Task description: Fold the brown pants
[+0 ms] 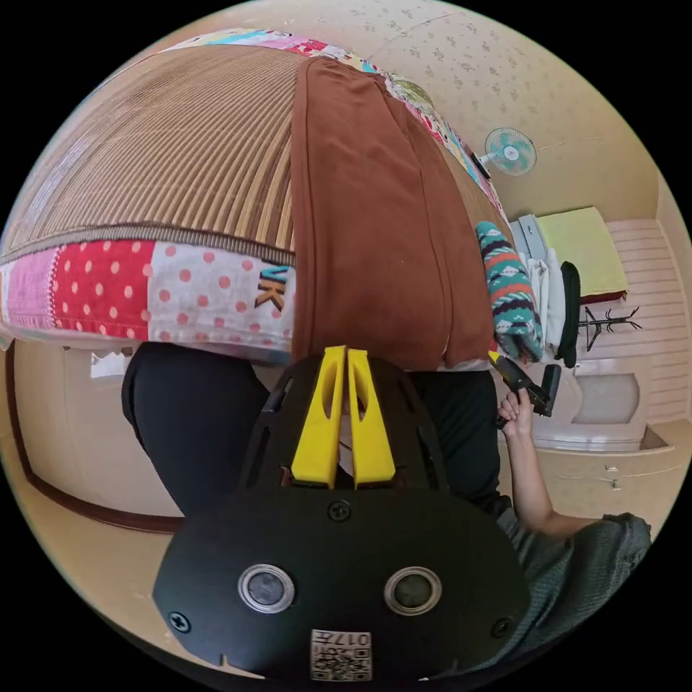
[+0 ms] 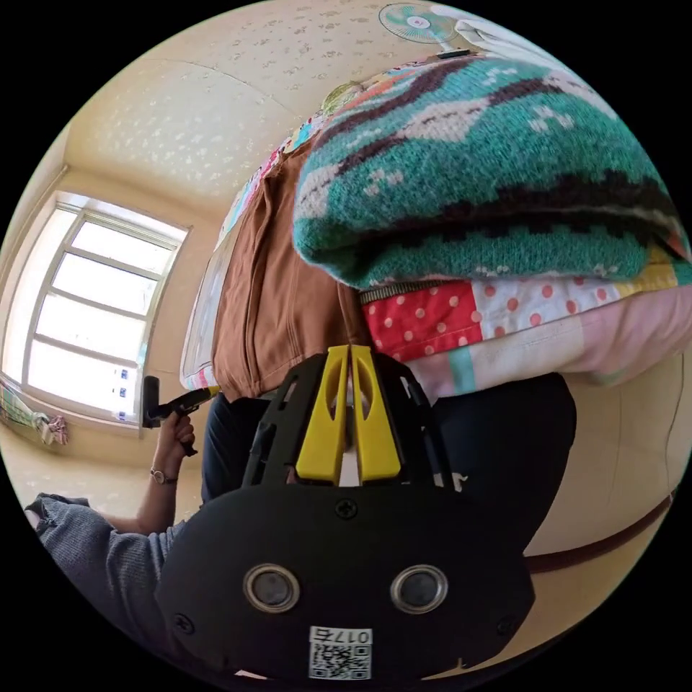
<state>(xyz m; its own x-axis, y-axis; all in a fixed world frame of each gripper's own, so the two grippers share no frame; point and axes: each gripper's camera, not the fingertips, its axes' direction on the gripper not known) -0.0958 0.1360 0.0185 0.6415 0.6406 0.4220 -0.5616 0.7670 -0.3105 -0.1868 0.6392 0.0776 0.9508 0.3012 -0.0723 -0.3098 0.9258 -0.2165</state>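
Observation:
The brown pants (image 1: 375, 216) lie lengthwise on a striped mat (image 1: 180, 151) on the bed, and their near end hangs over the bed's edge. My left gripper (image 1: 347, 352) is shut, its yellow jaws pinching that hanging edge near its left corner. In the right gripper view the pants (image 2: 267, 288) run away from me. There my right gripper (image 2: 349, 349) is shut on their near right corner. Each view also takes in the other gripper in the person's hand: the right gripper (image 1: 530, 389) and the left gripper (image 2: 176, 405).
A folded teal patterned knit (image 2: 490, 166) lies on the bed right beside the pants. The quilt (image 1: 144, 288) has a dotted patchwork side. The person's dark-trousered legs (image 1: 194, 418) stand against the bed. A fan (image 1: 509, 151), a coat rack (image 1: 609, 321) and a window (image 2: 86, 310) are farther off.

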